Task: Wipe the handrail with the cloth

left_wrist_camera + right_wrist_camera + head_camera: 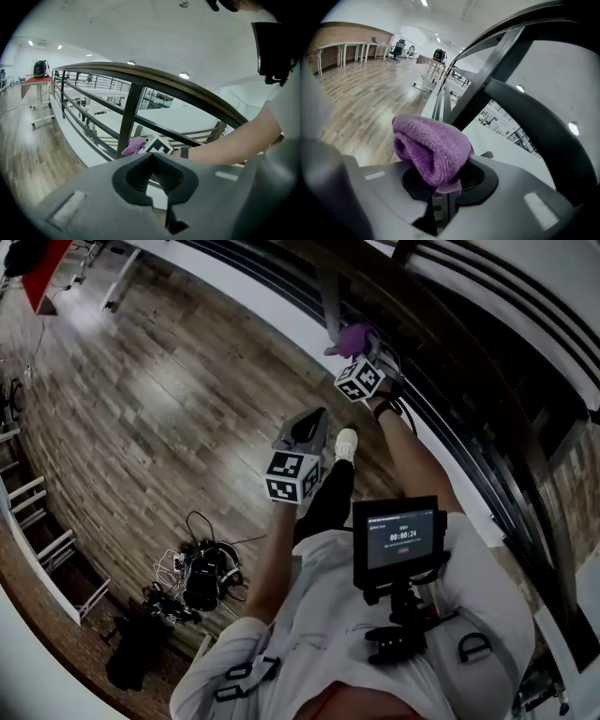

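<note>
Beside the handrail (187,91), the right gripper (444,183) pinches the cloth (431,147) by a bunched fold; the left gripper (154,177) is closed, empty. Soft and light, the cloth should drag easily.

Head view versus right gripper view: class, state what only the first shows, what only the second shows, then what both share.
Only the head view: the left gripper, a tangle of black cables on the floor, and the person's chest-mounted screen. Only the right gripper view: ceiling lights and a black office chair. Both: the purple terry cloth pinched in the right gripper, the dark handrail, the wood-plank floor.
</note>
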Tool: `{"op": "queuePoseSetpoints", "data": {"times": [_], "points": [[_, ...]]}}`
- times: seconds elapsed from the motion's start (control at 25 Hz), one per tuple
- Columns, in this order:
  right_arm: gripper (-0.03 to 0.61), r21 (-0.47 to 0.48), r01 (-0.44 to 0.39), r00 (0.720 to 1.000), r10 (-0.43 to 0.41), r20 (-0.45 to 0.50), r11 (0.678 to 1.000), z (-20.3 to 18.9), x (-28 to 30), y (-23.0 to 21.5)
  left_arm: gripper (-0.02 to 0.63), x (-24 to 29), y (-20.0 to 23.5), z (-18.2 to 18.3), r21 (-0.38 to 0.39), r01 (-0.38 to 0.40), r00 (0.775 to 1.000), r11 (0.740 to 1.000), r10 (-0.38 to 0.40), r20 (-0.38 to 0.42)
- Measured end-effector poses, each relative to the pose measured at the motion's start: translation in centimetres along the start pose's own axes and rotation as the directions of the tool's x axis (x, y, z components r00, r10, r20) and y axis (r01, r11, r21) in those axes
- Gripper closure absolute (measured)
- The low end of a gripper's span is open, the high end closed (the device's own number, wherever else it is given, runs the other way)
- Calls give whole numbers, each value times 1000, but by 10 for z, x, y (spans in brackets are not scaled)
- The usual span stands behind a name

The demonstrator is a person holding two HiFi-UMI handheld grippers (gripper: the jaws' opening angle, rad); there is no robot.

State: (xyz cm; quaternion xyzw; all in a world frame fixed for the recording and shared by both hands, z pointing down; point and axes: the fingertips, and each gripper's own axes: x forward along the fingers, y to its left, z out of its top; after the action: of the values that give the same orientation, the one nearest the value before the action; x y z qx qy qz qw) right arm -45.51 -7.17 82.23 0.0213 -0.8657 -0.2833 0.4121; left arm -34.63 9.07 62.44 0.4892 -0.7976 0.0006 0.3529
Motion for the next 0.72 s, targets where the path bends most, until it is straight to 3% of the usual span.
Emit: {"op": "queuePoseSetpoints", "data": {"times": [0.12, 0.32, 0.48, 0.6, 0.72], "points": [[512, -68, -6, 999, 4, -31, 998, 4, 20, 5, 614, -5, -1, -16, -28, -21, 1000, 999, 21, -18], [512, -229, -5, 996, -16, -92, 973, 12, 60, 1, 614, -13, -2, -22, -11, -21, 998, 1000, 20, -59], [539, -273, -23, 996, -3, -95, 962, 16, 61, 12, 614, -18, -2, -27, 3, -15, 997, 1000, 15, -80], [526, -319, -16, 995, -18, -102, 947, -1, 52, 17, 614, -10, -8, -32, -2, -13, 994, 1000, 13, -105], [515, -264, -18, 993, -14, -118, 964, -31, 40, 12, 614, 0, -15, -31, 7, 7, 994, 1000, -6, -108]]}}
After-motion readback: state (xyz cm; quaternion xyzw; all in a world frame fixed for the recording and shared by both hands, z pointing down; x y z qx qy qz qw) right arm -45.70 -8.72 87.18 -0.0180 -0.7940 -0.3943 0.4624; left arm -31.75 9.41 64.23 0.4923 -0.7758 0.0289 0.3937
